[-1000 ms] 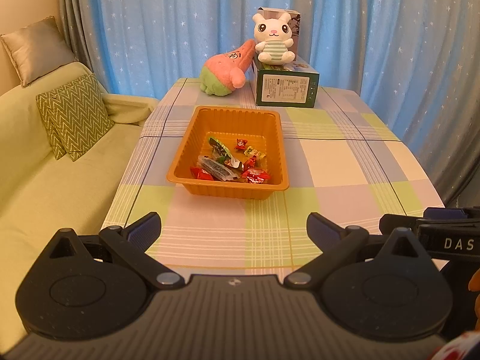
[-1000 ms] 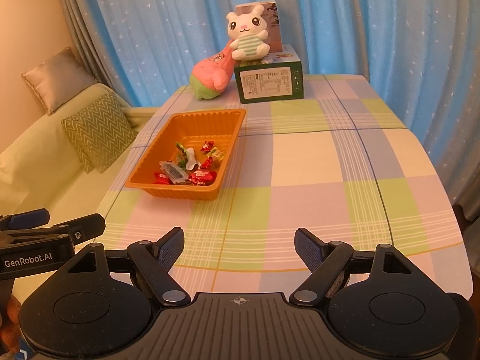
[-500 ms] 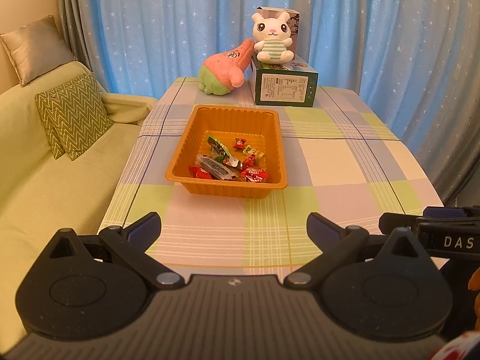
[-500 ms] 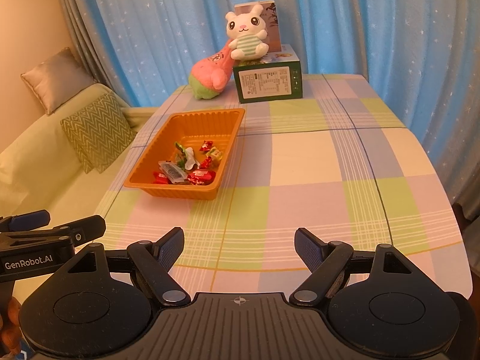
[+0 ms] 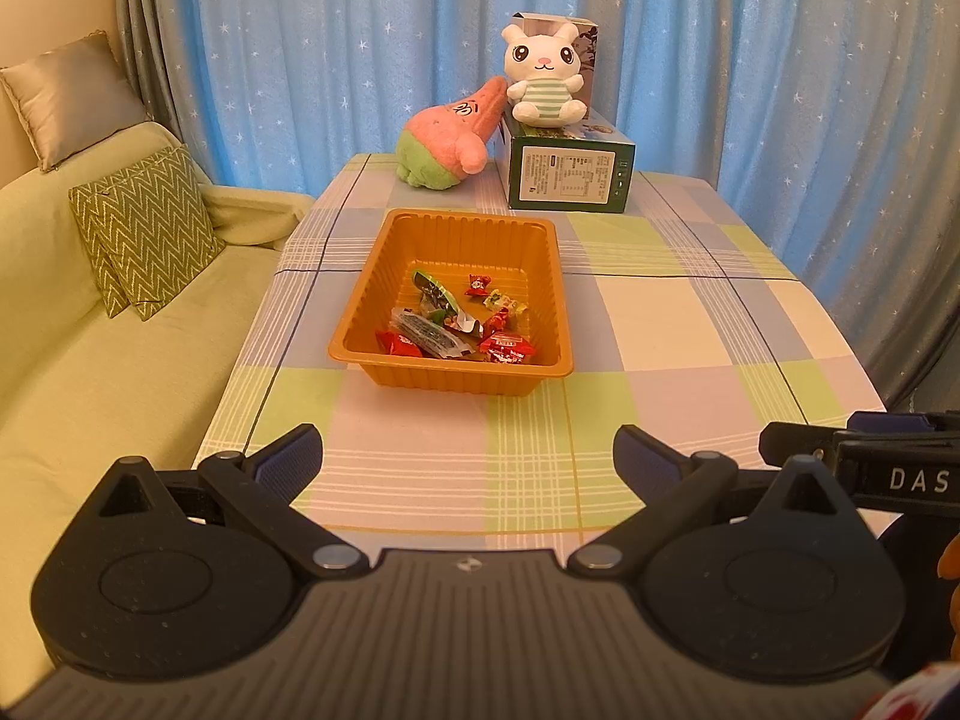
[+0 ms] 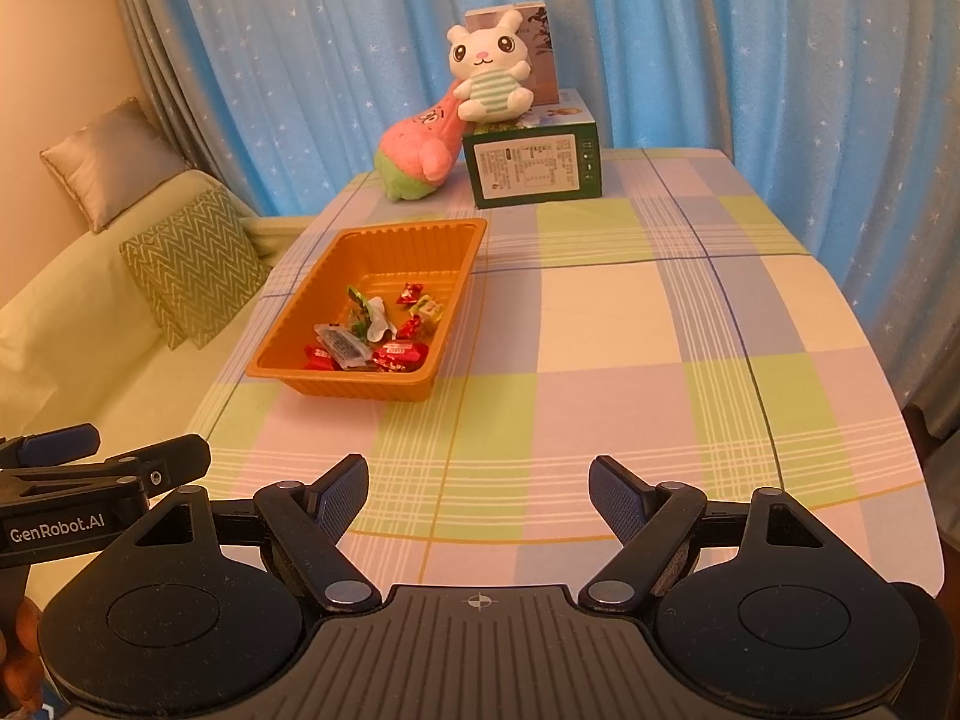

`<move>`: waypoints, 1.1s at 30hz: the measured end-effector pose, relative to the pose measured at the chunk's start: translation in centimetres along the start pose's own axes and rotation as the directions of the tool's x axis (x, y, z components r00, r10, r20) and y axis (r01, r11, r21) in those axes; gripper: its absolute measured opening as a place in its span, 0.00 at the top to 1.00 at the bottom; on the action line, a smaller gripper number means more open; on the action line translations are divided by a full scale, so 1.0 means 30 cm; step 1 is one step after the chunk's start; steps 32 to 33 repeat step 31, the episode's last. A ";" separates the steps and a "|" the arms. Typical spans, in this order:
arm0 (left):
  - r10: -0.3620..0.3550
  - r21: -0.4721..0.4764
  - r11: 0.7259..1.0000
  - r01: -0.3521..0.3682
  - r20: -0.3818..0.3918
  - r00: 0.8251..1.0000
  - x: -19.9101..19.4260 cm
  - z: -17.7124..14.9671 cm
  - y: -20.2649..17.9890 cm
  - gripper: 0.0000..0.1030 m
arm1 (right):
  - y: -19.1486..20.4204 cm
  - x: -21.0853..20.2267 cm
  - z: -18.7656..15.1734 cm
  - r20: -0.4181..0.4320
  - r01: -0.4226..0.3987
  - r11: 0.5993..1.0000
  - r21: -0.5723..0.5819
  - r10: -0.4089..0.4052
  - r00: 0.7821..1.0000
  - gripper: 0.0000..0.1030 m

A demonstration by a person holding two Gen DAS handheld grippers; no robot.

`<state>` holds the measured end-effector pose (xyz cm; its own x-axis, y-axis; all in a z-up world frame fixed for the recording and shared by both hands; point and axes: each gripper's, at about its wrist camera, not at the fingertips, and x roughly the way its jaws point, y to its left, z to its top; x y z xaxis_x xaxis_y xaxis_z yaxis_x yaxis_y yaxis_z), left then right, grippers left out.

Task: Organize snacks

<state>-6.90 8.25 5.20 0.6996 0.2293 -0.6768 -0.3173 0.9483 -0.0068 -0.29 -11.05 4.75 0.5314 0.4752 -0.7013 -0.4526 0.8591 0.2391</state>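
An orange plastic tray (image 5: 456, 228) (image 6: 414, 235) sits on the checked tablecloth (image 5: 690, 324) (image 6: 630, 330), left of the table's middle. Several wrapped snacks (image 5: 456, 327) (image 6: 375, 336) lie in its near half: red, green and silver wrappers. My left gripper (image 5: 468, 459) hovers over the table's near edge, open, with nothing between its fingers, well short of the tray. My right gripper (image 6: 478, 486) is beside it to the right, also open and empty. Each gripper's side shows at the edge of the other's view.
At the table's far end stand a green box (image 5: 567, 171) (image 6: 534, 165) with a white bunny plush (image 5: 543, 81) (image 6: 489, 75) on top and a pink-green plush (image 5: 447, 141) (image 6: 417, 150) leaning on it. A yellow-green sofa (image 5: 90, 312) with cushions lies left; blue curtains hang behind.
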 end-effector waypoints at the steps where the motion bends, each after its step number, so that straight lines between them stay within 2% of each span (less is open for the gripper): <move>1: 0.000 0.000 1.000 0.000 0.000 1.000 0.000 0.000 0.000 0.00 | 0.001 0.000 0.000 0.001 0.000 1.000 0.000 0.000 1.000 0.22; 33: -0.005 -0.006 1.000 0.005 0.012 1.000 -0.002 -0.012 -0.017 0.00 | -0.008 -0.003 0.001 0.003 -0.001 1.000 0.004 0.001 1.000 0.22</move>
